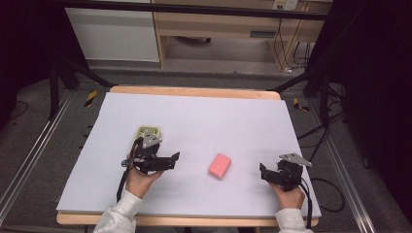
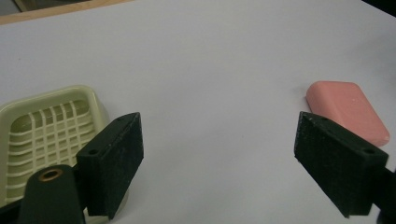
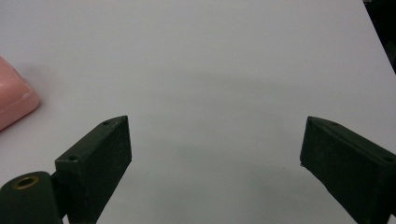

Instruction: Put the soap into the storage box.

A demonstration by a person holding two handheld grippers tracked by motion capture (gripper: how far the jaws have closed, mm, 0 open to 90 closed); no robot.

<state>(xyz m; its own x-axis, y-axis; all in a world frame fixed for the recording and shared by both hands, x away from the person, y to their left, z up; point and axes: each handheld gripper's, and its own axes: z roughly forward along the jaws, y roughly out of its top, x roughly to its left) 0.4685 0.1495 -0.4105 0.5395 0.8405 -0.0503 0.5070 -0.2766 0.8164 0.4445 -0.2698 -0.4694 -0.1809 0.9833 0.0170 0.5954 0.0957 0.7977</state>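
Observation:
A pink bar of soap point(image 1: 219, 166) lies on the white sheet point(image 1: 209, 116) toward the front middle of the table. A pale green slotted soap dish point(image 1: 148, 131) sits left of it, empty. My left gripper point(image 1: 160, 154) hovers just in front of the dish, partly covering it, open and holding nothing. In the left gripper view, the left gripper point(image 2: 219, 126) has the dish point(image 2: 46, 133) by its left jaw and the soap point(image 2: 348, 109) by its right jaw. My right gripper point(image 1: 279, 168) stands open right of the soap. In the right gripper view, the right gripper point(image 3: 215, 123) faces bare sheet, with the soap point(image 3: 14, 100) at the left edge.
The wooden table edge point(image 1: 194, 91) frames the white sheet at the back. Black frame legs point(image 1: 320, 82) and cables stand on the floor around the table. A wooden cabinet point(image 1: 218, 29) sits behind.

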